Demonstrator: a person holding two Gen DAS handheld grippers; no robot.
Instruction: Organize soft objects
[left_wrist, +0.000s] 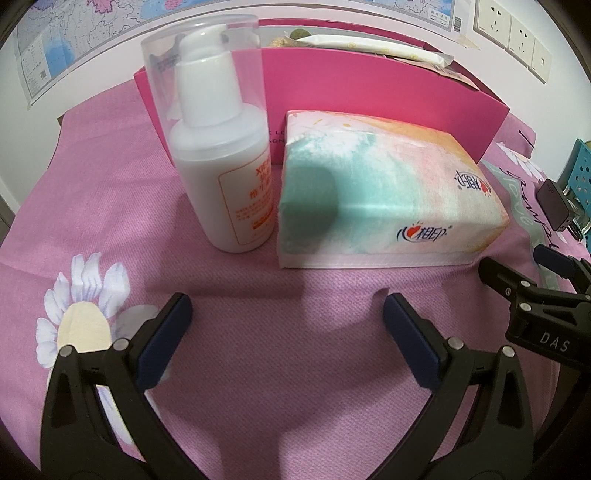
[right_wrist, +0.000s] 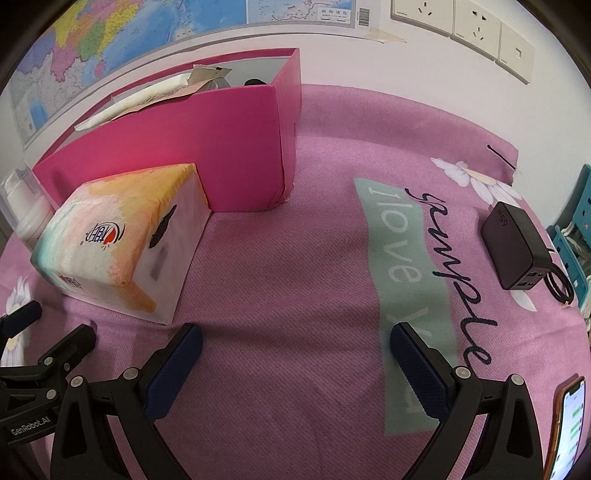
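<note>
The left gripper (left_wrist: 288, 314) hovers low over the pink cloth (left_wrist: 110, 206), its jaws spread wide with nothing between them. Just beyond it lies the tissue pack (left_wrist: 388, 195), flat on the cloth in front of the pink box (left_wrist: 369, 85). A white pump bottle (left_wrist: 221, 147) stands upright just left of the pack, very near it. A white packet (left_wrist: 376, 46) pokes out of the top of the box.

The right gripper (right_wrist: 295, 343) also hangs open and empty, to the right of the pack, which sits at its near left. A black charger (right_wrist: 517, 251) lies far right on the cloth, well apart from the pack, and a phone (right_wrist: 569, 428) shows at the near right edge.
</note>
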